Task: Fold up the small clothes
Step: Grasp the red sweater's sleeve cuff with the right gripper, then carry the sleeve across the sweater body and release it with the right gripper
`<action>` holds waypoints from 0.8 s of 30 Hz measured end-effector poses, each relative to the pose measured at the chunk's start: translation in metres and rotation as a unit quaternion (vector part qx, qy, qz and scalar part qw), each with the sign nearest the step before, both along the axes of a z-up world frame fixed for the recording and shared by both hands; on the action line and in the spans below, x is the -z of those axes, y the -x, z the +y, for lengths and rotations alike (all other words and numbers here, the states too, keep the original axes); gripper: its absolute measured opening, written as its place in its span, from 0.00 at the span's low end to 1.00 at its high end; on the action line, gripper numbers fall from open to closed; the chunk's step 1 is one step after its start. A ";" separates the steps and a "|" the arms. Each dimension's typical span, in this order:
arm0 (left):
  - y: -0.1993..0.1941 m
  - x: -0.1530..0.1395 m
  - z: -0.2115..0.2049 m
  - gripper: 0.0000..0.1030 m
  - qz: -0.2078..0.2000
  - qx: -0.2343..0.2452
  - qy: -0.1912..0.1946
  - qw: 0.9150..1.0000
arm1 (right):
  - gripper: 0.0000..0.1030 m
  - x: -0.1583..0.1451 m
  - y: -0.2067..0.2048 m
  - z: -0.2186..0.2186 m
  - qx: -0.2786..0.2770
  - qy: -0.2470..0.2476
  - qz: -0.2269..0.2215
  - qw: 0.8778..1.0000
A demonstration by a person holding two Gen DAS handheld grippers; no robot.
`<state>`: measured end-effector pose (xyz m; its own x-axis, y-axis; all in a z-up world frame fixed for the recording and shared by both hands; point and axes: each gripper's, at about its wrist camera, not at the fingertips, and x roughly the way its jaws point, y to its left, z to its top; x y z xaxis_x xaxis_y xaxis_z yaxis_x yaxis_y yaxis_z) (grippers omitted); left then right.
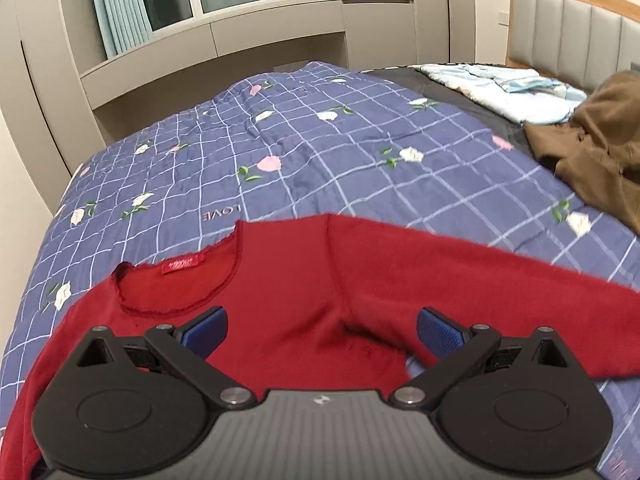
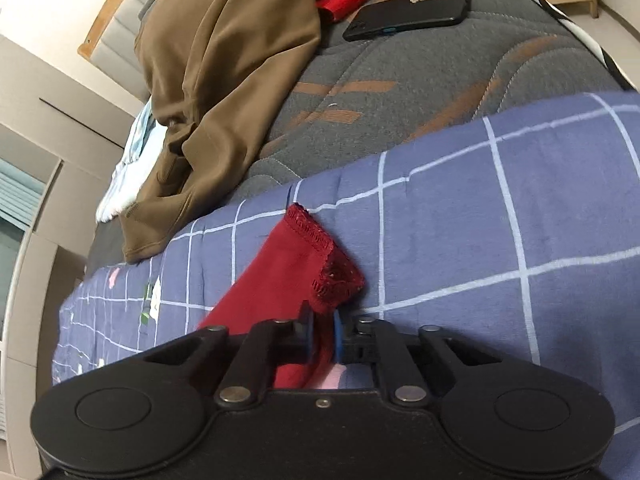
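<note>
The right gripper (image 2: 322, 332) is pinching the end of the red sleeve (image 2: 296, 264), its blue pads pressed together on the cloth just behind the frayed cuff; I judge this grip is there so that the sleeve can be carried over the body of the garment for a fold. The left gripper (image 1: 322, 330) is hanging with its fingers spread wide and nothing between them, above the chest of the red sweater (image 1: 280, 300), perhaps waiting to take the shoulder or the other sleeve. The sweater is lying flat near the close edge of the blue checked quilt (image 1: 320, 152), neck opening and label turned up, one sleeve stretched toward the right side. Beyond the quilt's far edge, on the grey mattress (image 2: 420, 92), a brown garment (image 2: 224, 60) and a black phone (image 2: 408, 14) are resting, and folded pale blue cloth (image 1: 512, 88) is lying near the headboard. The middle of the quilt is giving open room for the fold.
</note>
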<state>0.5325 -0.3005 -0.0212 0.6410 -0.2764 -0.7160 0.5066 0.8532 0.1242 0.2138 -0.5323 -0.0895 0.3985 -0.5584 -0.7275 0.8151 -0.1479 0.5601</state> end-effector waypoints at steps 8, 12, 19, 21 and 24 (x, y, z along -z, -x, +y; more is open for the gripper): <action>-0.013 -0.054 -0.013 1.00 0.044 0.034 0.096 0.994 | 0.07 -0.085 -0.051 0.021 -0.180 0.171 0.054 0.967; -0.034 -0.085 0.018 1.00 0.063 0.043 0.169 0.983 | 0.07 -0.129 -0.100 0.045 -0.254 0.247 0.035 0.935; -0.095 -0.117 0.128 1.00 0.083 -0.009 0.240 0.967 | 0.06 -0.180 -0.216 0.132 -0.359 0.309 -0.009 0.880; -0.110 -0.124 0.167 1.00 0.073 -0.013 0.238 0.968 | 0.06 -0.182 -0.249 0.164 -0.390 0.314 -0.018 0.865; -0.128 -0.126 0.219 1.00 0.063 -0.037 0.241 0.968 | 0.06 -0.170 -0.298 0.217 -0.456 0.320 -0.026 0.830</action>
<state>0.6603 -0.0816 0.1043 0.5880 -0.5544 -0.5890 0.4273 0.8312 -0.3558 0.5120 -0.3149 0.0801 0.8895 -0.2719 -0.3672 0.3964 0.8589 0.3244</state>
